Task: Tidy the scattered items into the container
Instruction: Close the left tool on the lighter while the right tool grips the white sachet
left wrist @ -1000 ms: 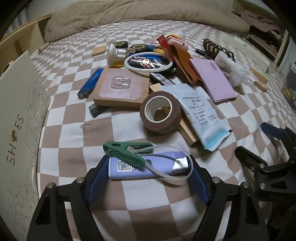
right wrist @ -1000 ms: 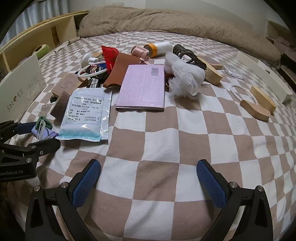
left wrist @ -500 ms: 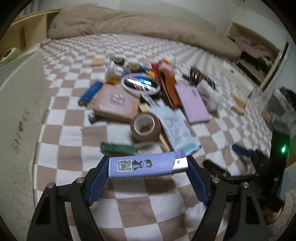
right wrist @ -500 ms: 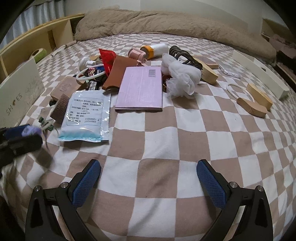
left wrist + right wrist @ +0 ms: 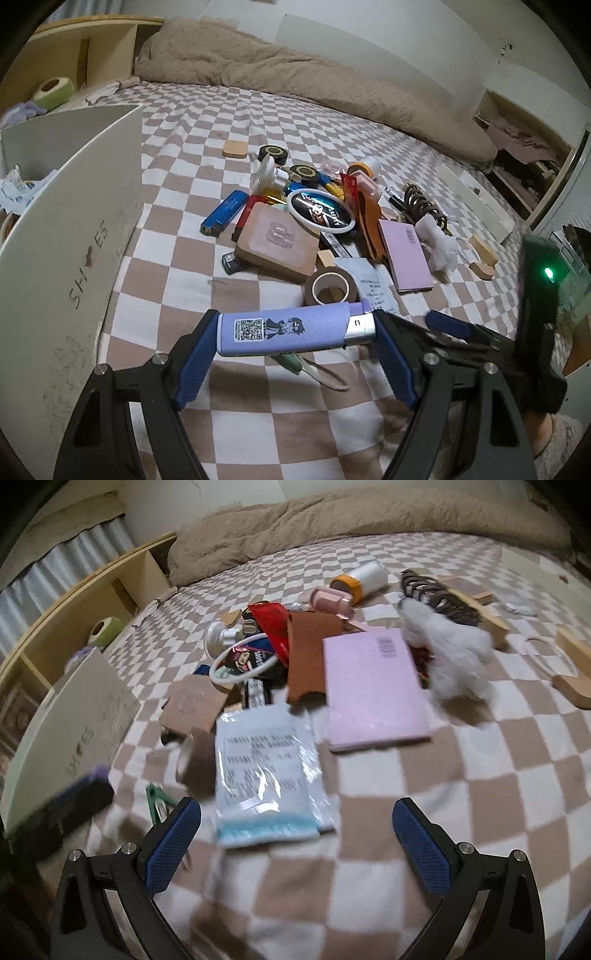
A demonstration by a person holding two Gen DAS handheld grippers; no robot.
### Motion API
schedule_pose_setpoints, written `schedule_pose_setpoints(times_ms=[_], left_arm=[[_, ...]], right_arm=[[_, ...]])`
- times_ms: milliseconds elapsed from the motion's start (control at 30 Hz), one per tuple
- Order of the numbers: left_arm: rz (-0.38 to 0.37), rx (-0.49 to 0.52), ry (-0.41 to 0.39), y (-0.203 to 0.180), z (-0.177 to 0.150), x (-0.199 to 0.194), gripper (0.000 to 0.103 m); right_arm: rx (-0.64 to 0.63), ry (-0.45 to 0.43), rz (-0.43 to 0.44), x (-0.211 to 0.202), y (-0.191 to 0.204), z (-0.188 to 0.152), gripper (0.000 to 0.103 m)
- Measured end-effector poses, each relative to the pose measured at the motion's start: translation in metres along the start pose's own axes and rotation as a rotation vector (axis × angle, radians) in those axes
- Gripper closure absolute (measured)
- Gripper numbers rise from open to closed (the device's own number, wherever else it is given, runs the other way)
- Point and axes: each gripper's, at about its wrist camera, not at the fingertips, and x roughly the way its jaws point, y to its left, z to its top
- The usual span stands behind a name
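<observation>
With the left gripper (image 5: pixel 295 332) clenched endwise on the purple lighter (image 5: pixel 284 328) above the bed and the right gripper (image 5: pixel 295 842) released, transfer is underway; next, carry it over the shoe box (image 5: pixel 74 236) wall at the bed's left edge.

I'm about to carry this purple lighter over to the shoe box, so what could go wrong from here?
1. The left gripper holds the purple lighter only by its two ends, so it could pivot or slip out.
2. The shoe box wall stands tall beside it; a low swing could hit it.
3. The right gripper sits close alongside and could get bumped.
</observation>
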Motion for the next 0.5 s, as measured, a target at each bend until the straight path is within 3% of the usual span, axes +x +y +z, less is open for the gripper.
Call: schedule_pose_setpoints(times_ms=[233,300,367,500], left_arm=[[0.002,-0.004,-0.027,0.0,0.001,-0.008,0.023],[-0.002,-0.003,-0.028,0.0,0.001,-0.008,0.023],[-0.004,-0.002,-0.031,0.0,0.001,-0.009,0.023],[-0.001,-0.003,-0.027,0.0,0.001,-0.009,0.023]], right_arm=[[0.028,0.004,0.032,0.023,-0.001,0.013,0.001],[0.036,-0.007,0.029,0.021,-0.003,0.012,0.01],[0.018,-0.014,-0.003,0.019,-0.004,0.01,0.024],[0.02,-0.026,0.013,0.012,-0.014,0.005,0.038]])
